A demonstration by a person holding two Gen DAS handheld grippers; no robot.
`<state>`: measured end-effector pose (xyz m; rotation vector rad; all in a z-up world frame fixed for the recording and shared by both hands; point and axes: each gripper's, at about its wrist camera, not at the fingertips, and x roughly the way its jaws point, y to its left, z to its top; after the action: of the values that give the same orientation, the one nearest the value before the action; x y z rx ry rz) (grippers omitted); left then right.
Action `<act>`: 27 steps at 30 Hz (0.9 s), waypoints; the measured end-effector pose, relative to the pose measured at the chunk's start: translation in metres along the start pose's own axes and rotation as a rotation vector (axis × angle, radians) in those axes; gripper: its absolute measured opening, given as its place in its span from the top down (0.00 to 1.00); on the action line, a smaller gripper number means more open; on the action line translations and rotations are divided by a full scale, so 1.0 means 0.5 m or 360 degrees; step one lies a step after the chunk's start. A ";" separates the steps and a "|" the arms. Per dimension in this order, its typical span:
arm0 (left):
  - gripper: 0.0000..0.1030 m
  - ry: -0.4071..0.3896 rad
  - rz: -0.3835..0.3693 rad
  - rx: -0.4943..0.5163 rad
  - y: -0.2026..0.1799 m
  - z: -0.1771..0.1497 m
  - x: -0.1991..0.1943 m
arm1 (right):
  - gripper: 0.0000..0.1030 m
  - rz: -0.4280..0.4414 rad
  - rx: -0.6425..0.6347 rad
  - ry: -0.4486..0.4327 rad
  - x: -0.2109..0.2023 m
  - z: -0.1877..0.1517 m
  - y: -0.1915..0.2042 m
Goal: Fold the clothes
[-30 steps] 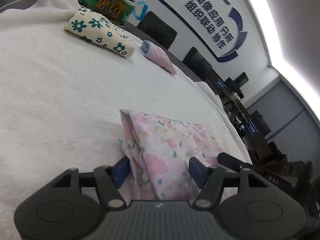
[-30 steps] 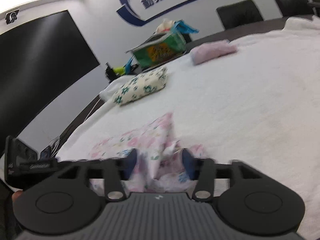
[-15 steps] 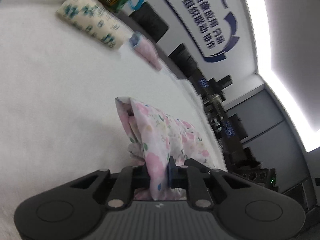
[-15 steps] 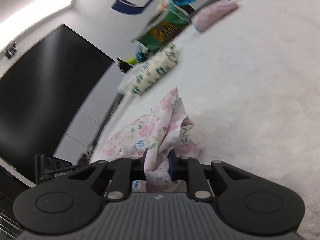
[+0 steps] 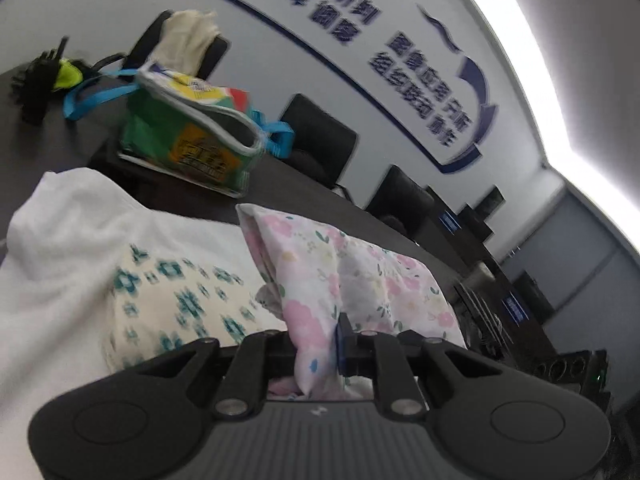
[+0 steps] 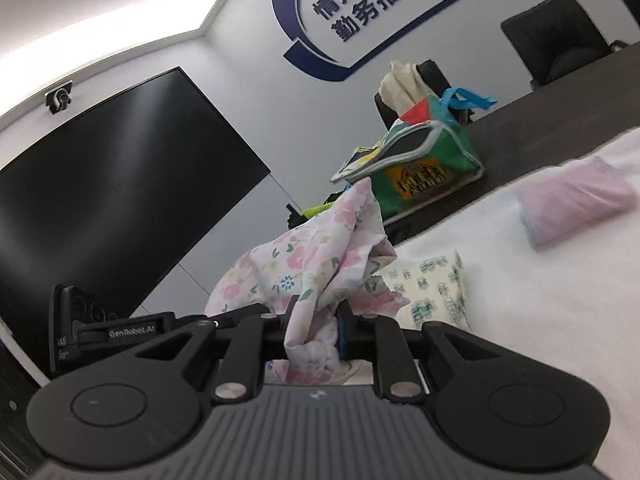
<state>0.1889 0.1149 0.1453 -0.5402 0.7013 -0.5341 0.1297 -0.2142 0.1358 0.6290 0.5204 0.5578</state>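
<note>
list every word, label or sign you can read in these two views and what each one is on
"GenRobot.AI": white lettering on the black device left of the right gripper.
"情报信" over "勤务指挥": blue wall sign, cut off at the frame edge.
Blue wall characters in the left wrist view: too blurred to read.
Yellow label on the green bag: too blurred to read.

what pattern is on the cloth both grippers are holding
Pink flowers on white, on the cloth; clearest in the left wrist view.

L gripper (image 5: 318,344) jaws pinch pink floral garment (image 5: 352,280) — lifted above teal-print bundle (image 5: 176,300).
</note>
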 end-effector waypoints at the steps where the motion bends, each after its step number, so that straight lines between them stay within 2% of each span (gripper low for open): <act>1: 0.87 -0.0002 0.0012 -0.0036 0.024 0.016 0.017 | 0.85 0.0000 0.0026 0.0012 0.034 0.012 -0.011; 5: 0.87 0.0023 0.0088 -0.0067 0.101 0.039 0.085 | 0.85 -0.0040 0.0079 0.0051 0.159 0.035 -0.058; 7: 0.87 0.0015 0.0129 -0.0051 0.130 0.036 0.111 | 0.85 -0.0068 0.0095 0.0085 0.202 0.024 -0.085; 11: 0.86 0.0028 0.0129 -0.0033 0.198 0.018 0.158 | 0.85 -0.0115 0.0108 0.0144 0.265 -0.007 -0.132; 12: 0.84 0.0035 0.0125 -0.0045 0.215 0.010 0.169 | 0.85 -0.0136 0.0110 0.0164 0.274 -0.015 -0.143; 13: 0.73 0.0026 0.0118 -0.0055 0.227 0.000 0.171 | 0.85 -0.0156 0.0111 0.0184 0.283 -0.023 -0.155; 14: 0.70 0.0009 0.0112 -0.0062 0.232 -0.004 0.166 | 0.81 -0.0177 0.0113 0.0204 0.292 -0.031 -0.167; 15: 0.70 -0.0008 0.0106 -0.0070 0.236 -0.007 0.161 | 0.69 -0.0197 0.0111 0.0220 0.300 -0.039 -0.177; 16: 0.64 -0.0025 0.0099 -0.0078 0.241 -0.010 0.156 | 0.59 -0.0222 0.0080 0.0207 0.297 -0.039 -0.179; 17: 0.58 -0.0052 0.0109 -0.0074 0.240 -0.011 0.147 | 0.44 -0.0246 0.0045 0.0191 0.293 -0.039 -0.180; 18: 0.57 -0.0094 0.0147 -0.0051 0.229 -0.005 0.133 | 0.42 -0.0276 -0.0019 0.0159 0.281 -0.037 -0.172; 20: 0.57 -0.0189 0.0232 0.0011 0.203 0.007 0.104 | 0.42 -0.0368 -0.0198 0.0025 0.251 -0.032 -0.145; 22: 0.57 -0.0340 0.0331 0.0171 0.150 0.017 0.075 | 0.43 -0.0479 -0.0393 -0.0144 0.221 -0.028 -0.107; 23: 0.57 -0.0418 0.0357 0.0255 0.121 0.021 0.070 | 0.43 -0.0487 -0.0489 -0.0216 0.213 -0.026 -0.088; 25: 0.58 -0.0505 0.0366 0.0351 0.075 0.026 0.081 | 0.51 -0.0462 -0.0693 -0.0290 0.214 -0.026 -0.045; 27: 0.73 -0.0464 0.0414 0.0403 0.051 0.027 0.124 | 0.71 -0.0457 -0.0814 -0.0244 0.251 -0.021 -0.018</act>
<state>0.2453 0.0991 0.1101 -0.2756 0.4096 -0.2861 0.2182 -0.1380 0.0875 0.1036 0.2972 0.3455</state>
